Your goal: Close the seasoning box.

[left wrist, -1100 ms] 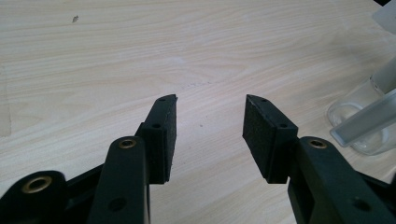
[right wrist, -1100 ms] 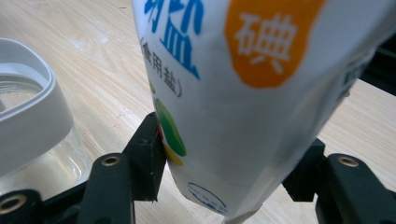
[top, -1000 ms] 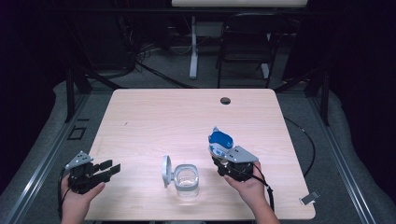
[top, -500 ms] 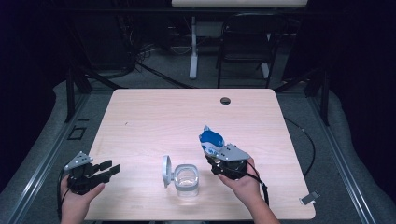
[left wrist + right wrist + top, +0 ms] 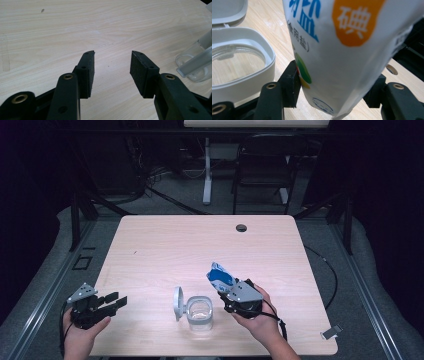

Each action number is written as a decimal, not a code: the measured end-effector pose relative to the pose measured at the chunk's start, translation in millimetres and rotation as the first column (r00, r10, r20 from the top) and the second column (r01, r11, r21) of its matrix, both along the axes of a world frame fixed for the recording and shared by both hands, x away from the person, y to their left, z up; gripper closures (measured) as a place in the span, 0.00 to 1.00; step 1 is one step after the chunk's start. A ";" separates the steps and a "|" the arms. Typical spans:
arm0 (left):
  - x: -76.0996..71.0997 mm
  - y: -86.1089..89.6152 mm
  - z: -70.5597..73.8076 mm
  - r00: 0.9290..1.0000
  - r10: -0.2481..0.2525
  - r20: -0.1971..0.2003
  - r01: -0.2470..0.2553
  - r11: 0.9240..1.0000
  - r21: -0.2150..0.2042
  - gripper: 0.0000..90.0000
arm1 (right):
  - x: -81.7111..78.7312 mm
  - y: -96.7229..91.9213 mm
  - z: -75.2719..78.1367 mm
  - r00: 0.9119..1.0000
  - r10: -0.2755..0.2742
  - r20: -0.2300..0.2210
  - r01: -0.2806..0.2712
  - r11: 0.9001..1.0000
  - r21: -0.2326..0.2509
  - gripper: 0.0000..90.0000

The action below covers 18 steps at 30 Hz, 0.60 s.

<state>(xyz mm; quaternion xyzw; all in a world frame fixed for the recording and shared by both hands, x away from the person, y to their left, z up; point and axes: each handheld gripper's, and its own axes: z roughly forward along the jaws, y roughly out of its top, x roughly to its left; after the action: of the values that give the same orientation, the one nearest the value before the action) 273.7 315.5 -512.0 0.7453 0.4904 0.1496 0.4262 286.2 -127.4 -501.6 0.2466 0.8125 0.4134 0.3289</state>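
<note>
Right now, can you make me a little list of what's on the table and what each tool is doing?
right tool: shut on the salt bag
left tool: open, nothing between its pads
jar: clear, open, white rim
lid: flipped up at the jar's left
bag position: right of the jar, tilted
table: light wood

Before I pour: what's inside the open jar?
The jar looks empty: the wood of the table shows through its clear bottom. Its white rim hides part of the inside wall.
</note>
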 end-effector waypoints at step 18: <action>0.2 -0.1 -1.4 1.000 0.000 -0.005 0.000 1.000 0.003 0.61 | -10.2 0.9 -10.5 0.998 0.012 0.057 -0.006 0.994 -0.107 0.47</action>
<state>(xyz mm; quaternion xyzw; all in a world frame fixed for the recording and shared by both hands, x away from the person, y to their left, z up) 273.9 315.4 -513.4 0.7463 0.4912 0.1484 0.4240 276.0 -126.5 -512.1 0.2127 0.8247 0.3778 0.3632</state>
